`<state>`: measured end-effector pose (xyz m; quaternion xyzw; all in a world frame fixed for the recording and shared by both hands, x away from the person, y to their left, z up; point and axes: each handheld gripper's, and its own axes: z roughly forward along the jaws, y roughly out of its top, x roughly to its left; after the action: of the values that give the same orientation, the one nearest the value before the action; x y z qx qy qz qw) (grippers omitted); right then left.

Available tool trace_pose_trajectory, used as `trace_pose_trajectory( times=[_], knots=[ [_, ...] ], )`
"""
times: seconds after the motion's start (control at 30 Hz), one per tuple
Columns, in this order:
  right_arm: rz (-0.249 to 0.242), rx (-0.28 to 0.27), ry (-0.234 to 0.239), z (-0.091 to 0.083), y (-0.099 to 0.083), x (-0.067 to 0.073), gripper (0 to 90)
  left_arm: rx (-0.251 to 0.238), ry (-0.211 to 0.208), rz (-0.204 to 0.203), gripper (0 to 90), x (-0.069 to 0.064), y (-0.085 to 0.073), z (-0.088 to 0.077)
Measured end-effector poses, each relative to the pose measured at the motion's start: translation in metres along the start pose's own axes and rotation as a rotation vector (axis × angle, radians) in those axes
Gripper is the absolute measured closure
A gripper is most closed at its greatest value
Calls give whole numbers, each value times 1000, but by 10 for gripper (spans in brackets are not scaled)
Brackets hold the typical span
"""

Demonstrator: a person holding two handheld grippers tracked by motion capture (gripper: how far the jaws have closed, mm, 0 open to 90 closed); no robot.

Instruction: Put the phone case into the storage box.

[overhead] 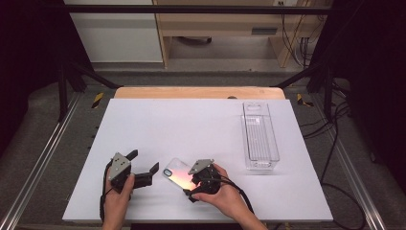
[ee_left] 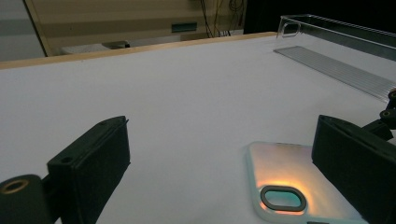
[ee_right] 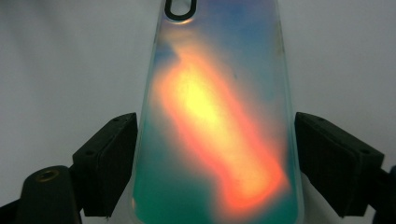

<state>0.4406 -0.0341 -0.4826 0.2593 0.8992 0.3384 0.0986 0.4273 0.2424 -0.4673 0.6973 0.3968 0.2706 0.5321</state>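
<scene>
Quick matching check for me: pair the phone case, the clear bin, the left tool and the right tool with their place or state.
Things:
1. phone case
2. clear bin
3. left tool
4. right tool

States:
A. jaws apart, nothing between them
B. empty, at the table's far right
C. shut on the case's edges
D. iridescent, flat on the table near the front

Pairs: 1-D, 2-B, 3-A, 4-C

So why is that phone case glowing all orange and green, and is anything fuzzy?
In the right gripper view, light bounces off the shiny phone case, giving an orange streak with green and blue around it, a bit soft this close. In the left gripper view, the orange glow sits near its camera hole, and the clear tray glints. In the high view, the room's edges are dark.
</scene>
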Motion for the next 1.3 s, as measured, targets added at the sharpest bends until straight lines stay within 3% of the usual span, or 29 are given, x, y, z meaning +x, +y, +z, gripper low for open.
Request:
trace_pose_trajectory(
  times=[0.33, 0.57, 0.73, 0.8, 0.93, 1.03, 1.17, 1.3],
  knots=[
    [0, -4, -6, -1, 0, 1, 177, -8, -6, -29, 42, 3, 1, -4],
    [-16, -67, -26, -5, -2, -4, 177, -18, -13, -41, 43, 5, 3, -6],
    [-30, -185, -90, -22, -2, -10, 177, -29, -38, -61, 41, 1, 12, -10],
    [-27, -247, -122, -32, -3, -14, 177, -44, -57, -77, 41, -2, 20, -9],
    [-16, -369, -174, -51, -4, -21, 177, -33, -88, -65, 39, -18, 42, -3],
    [3, -459, -198, -63, -7, -25, 176, -8, -155, -73, 43, -32, 59, 4],
    [6, -531, -238, -72, -10, -28, 176, 22, -200, -53, 64, -47, 80, 14],
    [8, -579, -262, -75, -13, -28, 176, 36, -238, -87, 100, -56, 97, 22]
  ],
)
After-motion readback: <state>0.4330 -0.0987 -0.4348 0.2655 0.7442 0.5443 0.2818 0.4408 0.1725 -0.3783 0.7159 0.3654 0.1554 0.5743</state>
